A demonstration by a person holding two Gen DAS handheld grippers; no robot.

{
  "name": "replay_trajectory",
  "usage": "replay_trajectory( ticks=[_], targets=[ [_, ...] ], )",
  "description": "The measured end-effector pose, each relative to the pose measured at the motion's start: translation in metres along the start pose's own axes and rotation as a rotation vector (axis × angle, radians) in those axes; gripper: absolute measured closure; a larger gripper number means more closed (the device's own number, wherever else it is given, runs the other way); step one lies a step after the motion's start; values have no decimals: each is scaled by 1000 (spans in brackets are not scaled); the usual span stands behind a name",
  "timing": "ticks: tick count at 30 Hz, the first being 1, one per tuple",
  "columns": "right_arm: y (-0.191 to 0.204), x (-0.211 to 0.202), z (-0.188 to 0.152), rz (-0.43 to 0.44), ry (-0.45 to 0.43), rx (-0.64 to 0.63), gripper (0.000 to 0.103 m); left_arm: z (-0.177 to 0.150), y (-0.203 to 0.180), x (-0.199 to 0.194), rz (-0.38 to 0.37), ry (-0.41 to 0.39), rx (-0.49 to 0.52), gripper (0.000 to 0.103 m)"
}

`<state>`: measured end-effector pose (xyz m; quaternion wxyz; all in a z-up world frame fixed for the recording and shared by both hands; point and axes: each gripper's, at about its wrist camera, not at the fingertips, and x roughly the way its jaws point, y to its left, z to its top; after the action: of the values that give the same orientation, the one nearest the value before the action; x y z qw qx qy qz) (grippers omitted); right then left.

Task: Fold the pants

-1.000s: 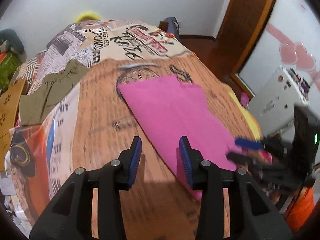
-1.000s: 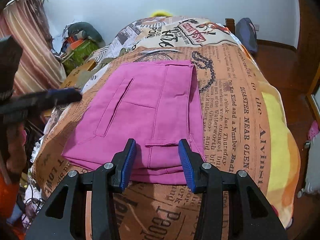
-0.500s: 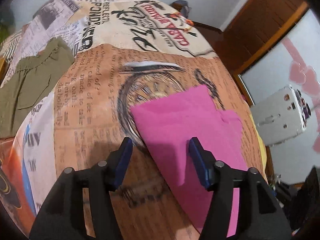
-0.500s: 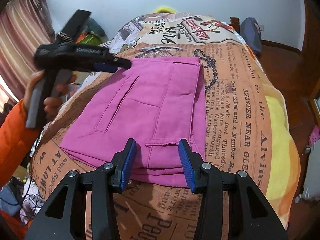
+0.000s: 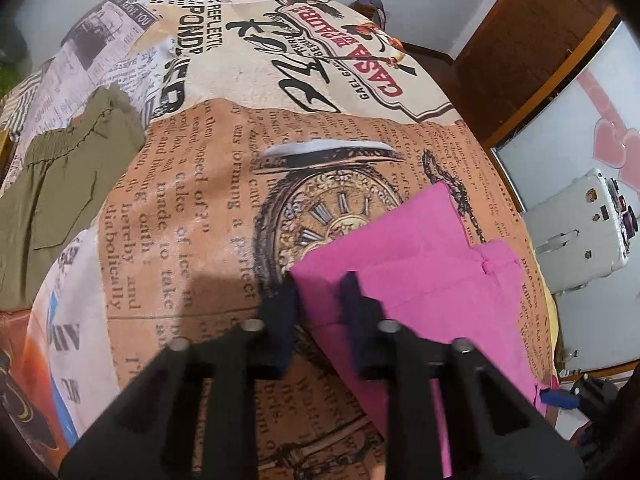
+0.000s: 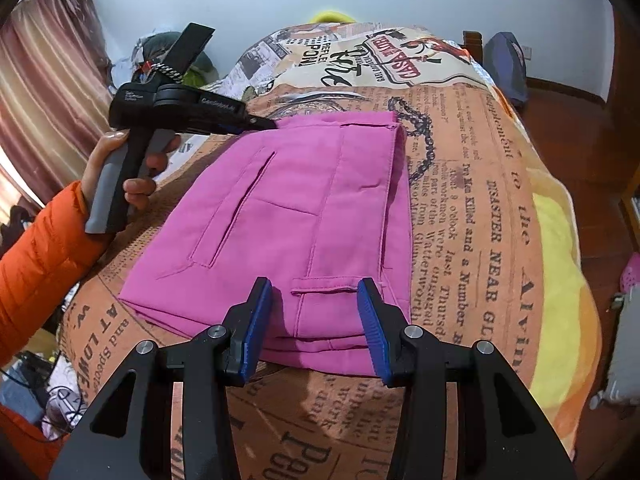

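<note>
Left hand-held gripper: fingers parted, narrow gap, tips low, blurred. Left hand, orange-sleeved, grips its handle. Right hand-held gripper: fingers wide apart, level.

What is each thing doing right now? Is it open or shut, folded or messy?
Pink pants: folded into a flat stack, lying on the bed cover.
Left gripper: fingers apart, at the far corner of the pink pants; grip not clear.
Right gripper: open, fingers either side of the near edge of the pants.
Green garment: lying rumpled, not neatly folded.
Bed cover: spread out under everything.
</note>
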<state>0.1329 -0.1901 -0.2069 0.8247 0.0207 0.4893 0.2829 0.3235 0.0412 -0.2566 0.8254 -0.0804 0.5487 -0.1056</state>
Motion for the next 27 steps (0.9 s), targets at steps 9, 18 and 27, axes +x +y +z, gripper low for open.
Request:
replay_trajectory(
  ticks=[9, 18, 27],
  targets=[
    [-5, -14, 5, -66, -29, 19, 62, -40, 4, -49, 106, -95, 18, 99],
    [6, -29, 12, -82, -75, 10, 62, -111, 22, -110, 155, -189, -85, 101],
    [28, -21, 20, -59, -74, -27, 62, -164, 43, -133, 199, -206, -161, 100]
  ],
)
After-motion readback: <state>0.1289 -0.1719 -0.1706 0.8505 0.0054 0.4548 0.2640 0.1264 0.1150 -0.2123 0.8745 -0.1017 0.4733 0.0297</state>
